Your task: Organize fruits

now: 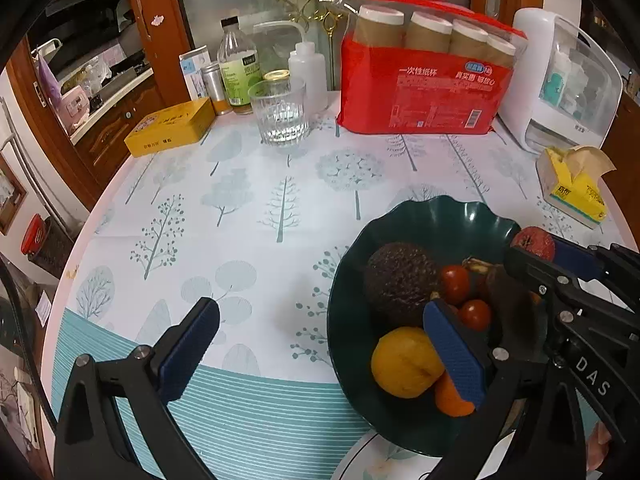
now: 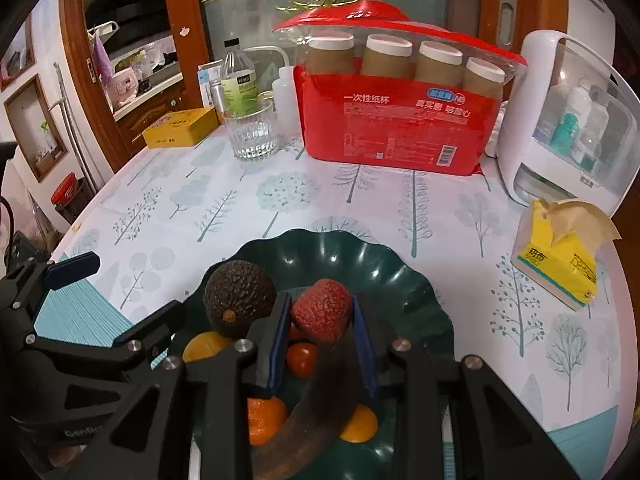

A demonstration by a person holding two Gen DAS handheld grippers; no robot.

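A: What has my right gripper (image 2: 322, 334) got?

B: Its blue pads are clamped on a red lychee (image 2: 322, 310), one on each side, held over the dark green bowl (image 2: 372, 260).

A: I see an avocado (image 2: 239, 298) just left of that claw, cherry tomatoes (image 2: 301, 360) and a blackened banana (image 2: 320, 408) beneath it. And my left gripper (image 1: 320, 352)?

B: Spread wide, gripping nothing. Its right finger (image 1: 454, 354) hangs over the bowl's lemon (image 1: 404, 362) and orange (image 1: 452, 400); its left finger is above the tree-print tablecloth (image 1: 248, 200).
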